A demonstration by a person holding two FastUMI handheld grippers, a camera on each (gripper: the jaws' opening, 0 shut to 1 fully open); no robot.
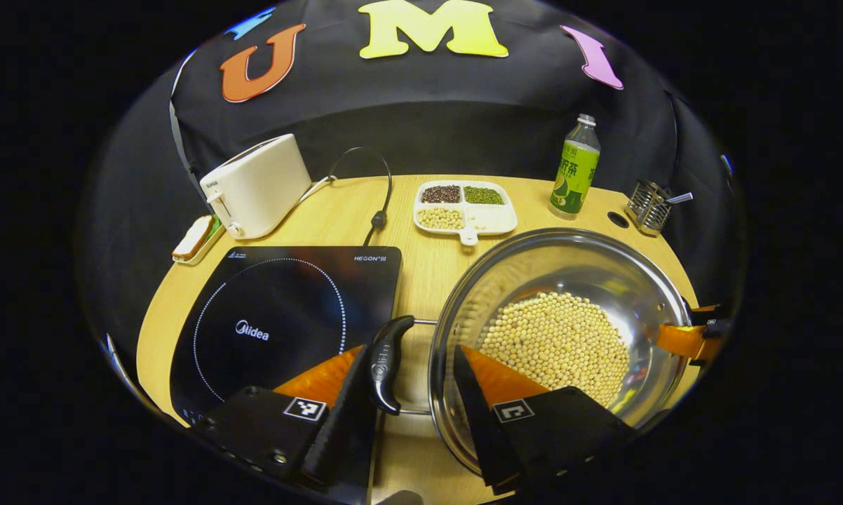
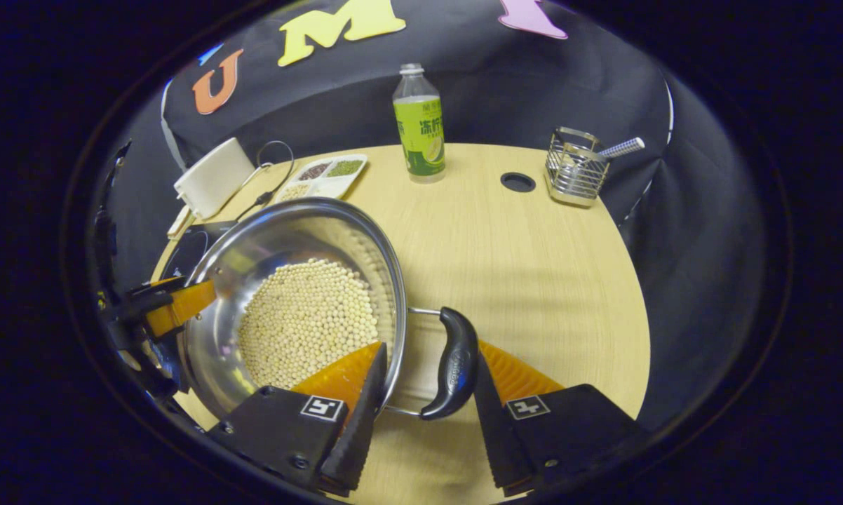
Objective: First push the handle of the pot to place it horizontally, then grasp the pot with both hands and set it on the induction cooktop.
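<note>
Both hand-held grippers straddling the pot's [image 1: 562,337] side handles beside the induction cooktop [image 1: 281,322].
Left hand-held gripper [image 1: 411,393] and right hand-held gripper [image 2: 428,393] are open; uneven closing could tip the pot, spilling beans [image 2: 309,322].

I see a white toaster [image 1: 257,186] far left on the wooden table [image 1: 421,266], its black cord [image 1: 379,189] looping to the right. A slice of bread on a small dish [image 1: 196,239] sits just left of it. A divided tray of beans [image 1: 463,207] lies far centre, a green-labelled bottle [image 2: 419,126] stands to its right, and a wire holder [image 2: 572,167] stands far right, past a round hole [image 2: 517,182]
</note>
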